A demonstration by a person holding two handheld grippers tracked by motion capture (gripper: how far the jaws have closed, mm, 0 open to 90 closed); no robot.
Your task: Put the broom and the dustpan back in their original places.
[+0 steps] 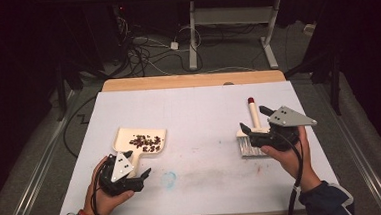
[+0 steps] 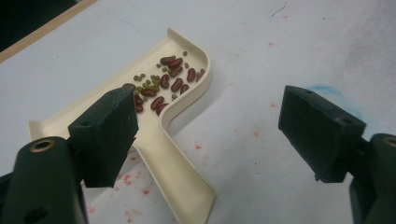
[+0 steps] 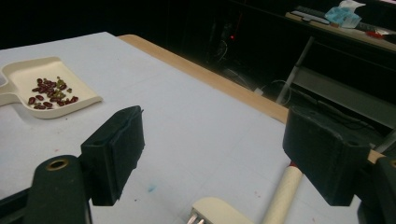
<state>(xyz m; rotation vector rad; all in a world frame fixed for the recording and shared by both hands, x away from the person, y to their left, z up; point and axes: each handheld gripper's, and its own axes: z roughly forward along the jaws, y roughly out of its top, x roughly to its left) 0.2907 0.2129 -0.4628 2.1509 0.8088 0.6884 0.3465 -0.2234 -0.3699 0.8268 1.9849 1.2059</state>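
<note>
A cream dustpan (image 1: pixel 125 136) lies left of centre on the white table, holding red and green beans (image 1: pixel 145 142). My left gripper (image 1: pixel 138 165) stands open just behind its handle. In the left gripper view the dustpan handle (image 2: pixel 173 172) lies between the spread jaws, close to the left one, with the beans (image 2: pixel 163 81) beyond. A brush (image 1: pixel 254 116) with a cream handle and red tip lies at the right. My right gripper (image 1: pixel 253 118) is open over it, and the brush handle (image 3: pixel 285 191) shows low between its jaws. My left gripper (image 2: pixel 215 126) and my right gripper (image 3: pixel 212 140) hold nothing.
The white sheet covers a wooden table whose bare far edge (image 1: pixel 192 80) shows. A blue smudge (image 1: pixel 169 178) marks the sheet near the front. Beyond the table stand a desk frame (image 1: pixel 192 37) and floor cables (image 1: pixel 145 50). The dustpan (image 3: pixel 18 74) appears far left in the right gripper view.
</note>
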